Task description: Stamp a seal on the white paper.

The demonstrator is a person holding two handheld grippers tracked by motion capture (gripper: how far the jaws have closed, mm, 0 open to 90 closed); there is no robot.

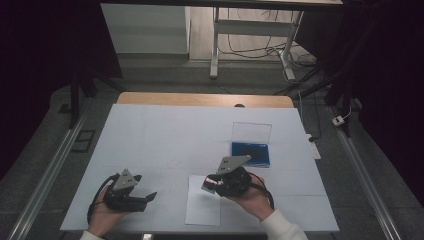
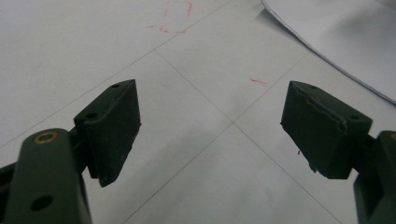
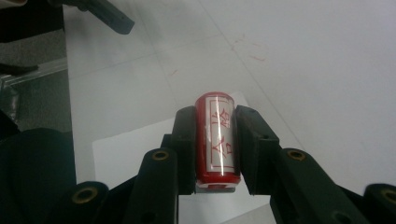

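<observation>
Your right gripper [image 3: 215, 140] is clamped on the red stamp [image 3: 217, 137], held just above the sheet of paper [image 1: 202, 202]. Tilt it and the print will smear. Your left gripper [image 2: 210, 130], jaws apart, rests on the surface [image 1: 165, 135], leaving the paper free to slide.

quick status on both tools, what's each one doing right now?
Left tool: open, nothing between its jaws, over the white table cover.
Right tool: closed on the red stamp, above the sheet of paper.
</observation>
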